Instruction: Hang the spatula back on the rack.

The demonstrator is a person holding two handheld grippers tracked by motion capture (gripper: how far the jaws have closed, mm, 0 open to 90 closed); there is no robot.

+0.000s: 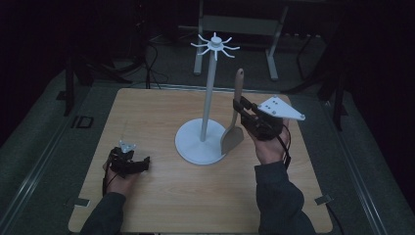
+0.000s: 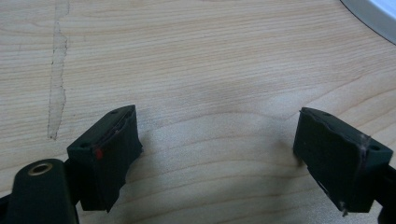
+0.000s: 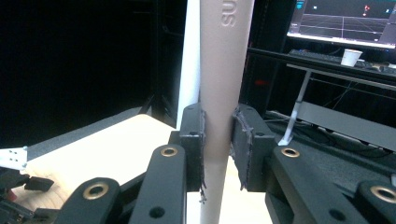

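A beige spatula [image 1: 234, 122] stands upright, blade down, beside the white hanging stand [image 1: 208, 98] with hook arms at its top. My right gripper [image 1: 240, 104] is shut on the spatula's handle [image 3: 219, 93], which fills the gap between both pads in the right gripper view, with the stand's pole [image 3: 190, 56] just behind it. The blade hangs over the rim of the stand's round base [image 1: 188, 142]. My left gripper [image 1: 142, 164] rests low over the table at the left, its jaws wide apart with bare wood between the fingertips [image 2: 215, 149].
The wooden tabletop [image 1: 147, 117] sits on a dark grey surface. A desk with a monitor [image 3: 345, 21] and a paper cup [image 3: 350, 57] stands beyond the table. The stand's base edge [image 2: 373, 14] lies ahead of the left gripper.
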